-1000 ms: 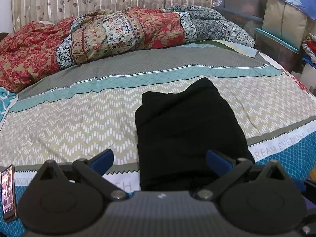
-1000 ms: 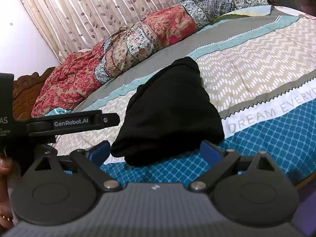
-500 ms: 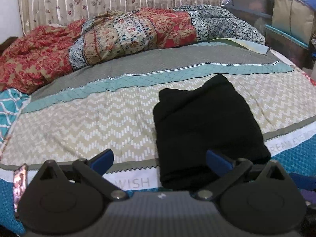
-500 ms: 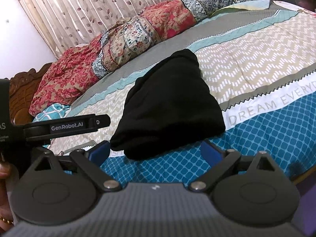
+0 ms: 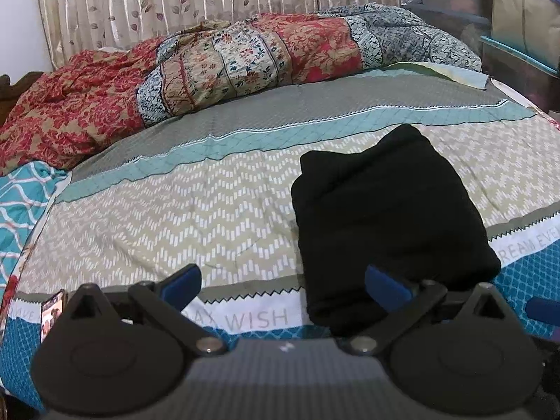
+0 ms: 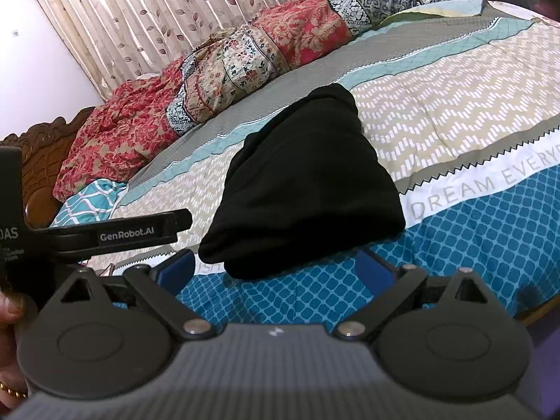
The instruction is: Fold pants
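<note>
Pants [image 5: 388, 217] folded on bed [image 5: 210, 210]; left gripper [image 5: 283, 283], right gripper [image 6: 276, 269] both wide open, empty

The left claw [image 5: 282, 285] is hiding the near edge of the folded pants [image 5: 388, 217] behind its right finger, and its body is covering most of a phone [image 5: 52, 311] on its left. In the right wrist view, the frame edge is cutting off the bedspread lettering [image 6: 490, 183] to the right of the right claw [image 6: 276, 267].

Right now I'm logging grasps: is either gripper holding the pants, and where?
Nothing is held. The left gripper and right gripper are both open, short of the folded black pants.
</note>
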Available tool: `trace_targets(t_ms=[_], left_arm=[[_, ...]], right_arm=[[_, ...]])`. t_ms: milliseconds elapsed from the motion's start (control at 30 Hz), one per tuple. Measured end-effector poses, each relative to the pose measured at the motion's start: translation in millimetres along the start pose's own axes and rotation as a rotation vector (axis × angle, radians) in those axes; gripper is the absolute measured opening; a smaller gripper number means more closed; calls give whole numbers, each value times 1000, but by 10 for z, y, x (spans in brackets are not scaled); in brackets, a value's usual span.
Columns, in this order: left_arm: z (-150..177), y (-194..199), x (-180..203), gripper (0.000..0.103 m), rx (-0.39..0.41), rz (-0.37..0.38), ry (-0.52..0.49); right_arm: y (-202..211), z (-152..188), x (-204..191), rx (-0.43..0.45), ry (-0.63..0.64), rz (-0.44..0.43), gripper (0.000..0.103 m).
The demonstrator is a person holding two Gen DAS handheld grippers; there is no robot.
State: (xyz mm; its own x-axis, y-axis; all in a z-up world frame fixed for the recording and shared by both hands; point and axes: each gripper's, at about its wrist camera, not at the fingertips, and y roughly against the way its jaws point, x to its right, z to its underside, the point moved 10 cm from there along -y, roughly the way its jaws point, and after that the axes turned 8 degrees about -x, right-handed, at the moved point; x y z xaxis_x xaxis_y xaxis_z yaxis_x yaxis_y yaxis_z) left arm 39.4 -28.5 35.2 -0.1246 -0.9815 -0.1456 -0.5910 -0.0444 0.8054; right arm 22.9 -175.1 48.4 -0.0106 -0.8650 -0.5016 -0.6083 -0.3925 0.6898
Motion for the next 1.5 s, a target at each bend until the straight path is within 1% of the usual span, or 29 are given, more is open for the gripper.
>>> trace_targets(t_ms=[533,900,1133,1367,1500], left_arm=[[267,-160,-144,103,-99,-3,43],[494,-257,-279,103,-163,-13,95],[786,-325,-222,103,-259,15,98],[1014,-411,-122,103,-325,20,87],[1091,-445,-64,103,-348,22,64]], right_arm=[[-87,53,-23,-37,-7,5,100],[-179,107,-17,-79,-19,11,100],[-257,166,-33,-109,-24,18,100],[-325,211,22,-143,-54,32,100],[-356,223,77,-155,-75,50,100]])
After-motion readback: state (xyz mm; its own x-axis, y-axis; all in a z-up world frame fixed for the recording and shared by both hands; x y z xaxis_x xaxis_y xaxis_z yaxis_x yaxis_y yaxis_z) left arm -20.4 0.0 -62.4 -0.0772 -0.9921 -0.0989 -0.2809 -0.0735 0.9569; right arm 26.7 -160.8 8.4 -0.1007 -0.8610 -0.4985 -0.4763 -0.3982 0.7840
